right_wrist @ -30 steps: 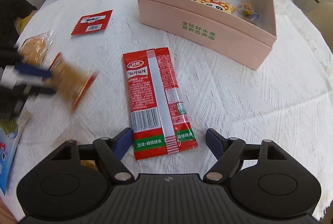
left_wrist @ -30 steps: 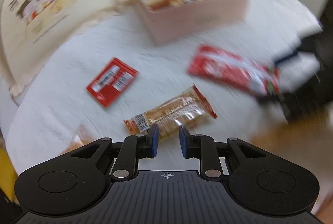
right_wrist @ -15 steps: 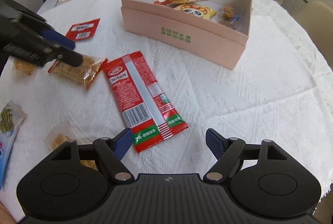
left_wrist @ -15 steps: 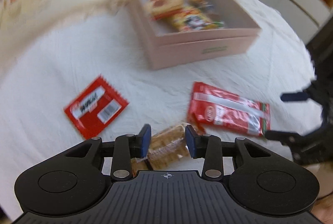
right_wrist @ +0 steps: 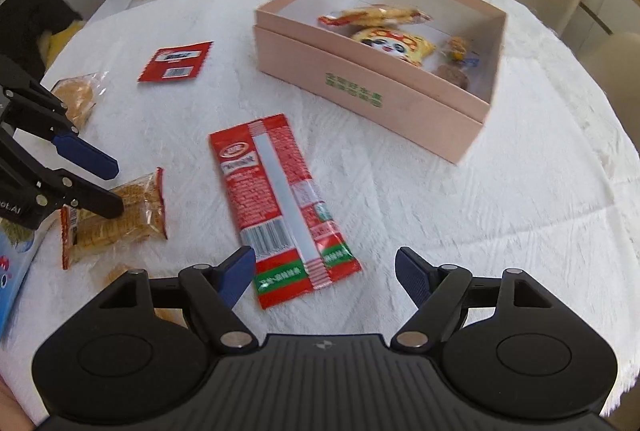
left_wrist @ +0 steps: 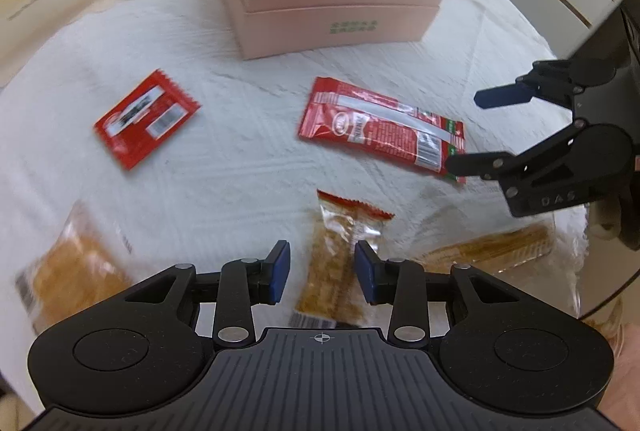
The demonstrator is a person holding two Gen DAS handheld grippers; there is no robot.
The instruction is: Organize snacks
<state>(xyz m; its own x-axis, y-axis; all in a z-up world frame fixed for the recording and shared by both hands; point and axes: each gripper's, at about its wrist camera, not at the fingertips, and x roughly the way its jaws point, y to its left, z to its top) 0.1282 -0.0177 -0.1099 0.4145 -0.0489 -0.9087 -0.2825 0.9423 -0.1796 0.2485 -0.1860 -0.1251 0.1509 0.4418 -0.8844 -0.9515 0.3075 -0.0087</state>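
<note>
A clear-wrapped cracker packet (left_wrist: 340, 255) lies flat on the white-clothed bench (left_wrist: 248, 159), framed by the fingers of the left gripper (left_wrist: 322, 273), whose jaws have just been opening and now stand part-spread on either side of it, apparently without pinching it. Beside it, a long red snack pouch (right_wrist: 280, 199) lies under the right gripper (right_wrist: 324, 271), whose fingers are spread wide and hold nothing. Farther back, the pink box (right_wrist: 360, 95) already holds several snacks, and a small red sachet (left_wrist: 146, 119) lies apart. The likely risk: the slippery, flat wrapper may slide or crumple if the fingers close off-centre, and the two grippers, working near one another, could collide or knock neighbouring packets across the cloth.
</note>
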